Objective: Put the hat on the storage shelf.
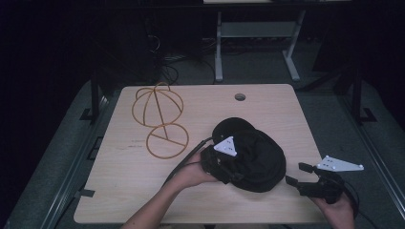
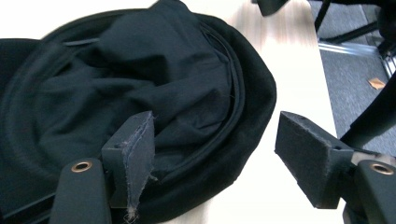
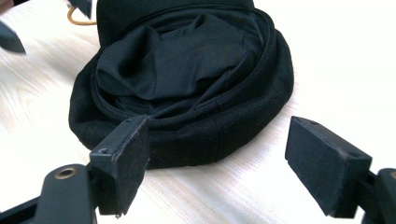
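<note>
No readable text, label, brand or number anywhere.

A light wooden table (image 1: pixel 143 191) with 1 round hole (image 1: pixel 240 97) near its far edge is seen. On it a black cap (image 1: pixel 260 157) and a yellow wire frame (image 1: pixel 160 119) are laid, well apart.

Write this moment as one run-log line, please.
left tool: open, rim of black fabric cap between jaws | right tool: open, facing cap | yellow wire stand: untouched
</note>
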The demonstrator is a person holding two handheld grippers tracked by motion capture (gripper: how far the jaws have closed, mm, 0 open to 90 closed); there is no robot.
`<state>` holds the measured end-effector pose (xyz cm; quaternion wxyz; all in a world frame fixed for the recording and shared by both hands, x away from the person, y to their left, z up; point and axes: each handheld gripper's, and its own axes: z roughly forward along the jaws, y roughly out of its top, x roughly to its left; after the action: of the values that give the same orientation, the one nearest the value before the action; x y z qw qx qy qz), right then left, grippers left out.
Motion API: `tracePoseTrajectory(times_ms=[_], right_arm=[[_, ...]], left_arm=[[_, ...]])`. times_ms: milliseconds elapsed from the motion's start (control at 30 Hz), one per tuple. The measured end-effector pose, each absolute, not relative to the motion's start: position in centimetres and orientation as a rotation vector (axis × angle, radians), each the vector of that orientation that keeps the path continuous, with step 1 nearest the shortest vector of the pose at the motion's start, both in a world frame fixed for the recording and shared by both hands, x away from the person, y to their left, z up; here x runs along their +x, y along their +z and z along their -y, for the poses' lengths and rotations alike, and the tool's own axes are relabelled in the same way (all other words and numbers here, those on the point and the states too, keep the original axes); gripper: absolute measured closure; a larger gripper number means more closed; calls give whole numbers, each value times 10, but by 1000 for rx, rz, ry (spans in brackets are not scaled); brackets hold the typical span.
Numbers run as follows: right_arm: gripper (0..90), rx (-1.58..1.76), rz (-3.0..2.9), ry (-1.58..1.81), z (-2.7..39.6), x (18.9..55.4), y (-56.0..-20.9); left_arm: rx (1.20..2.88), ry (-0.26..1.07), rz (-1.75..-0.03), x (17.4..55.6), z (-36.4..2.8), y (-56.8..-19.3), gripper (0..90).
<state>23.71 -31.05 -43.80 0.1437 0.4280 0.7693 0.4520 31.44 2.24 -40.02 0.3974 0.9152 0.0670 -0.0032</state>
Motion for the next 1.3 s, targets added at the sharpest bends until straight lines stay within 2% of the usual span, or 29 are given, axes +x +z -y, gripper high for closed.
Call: tracePoseTrajectory(times_ms=[400,600,933,1033,1300], right_arm=[[217,1234,-2219,1307,311,237,-438],[217,1238,-2231,1302,310,237,-440],[220,1233,-2220,1302,310,236,-439],[220,1237,-2221,1291,310,236,-440],[220,1231,-2225,1286,309,236,-440]], left_arm=[[2401,-96,-117,315,-3,-421,378],[2422,-139,-115,322,-1,-430,467],[2470,-116,-78,321,5,-438,423],[2492,-108,-73,322,7,-440,460],[2532,-88,-44,323,11,-445,471]])
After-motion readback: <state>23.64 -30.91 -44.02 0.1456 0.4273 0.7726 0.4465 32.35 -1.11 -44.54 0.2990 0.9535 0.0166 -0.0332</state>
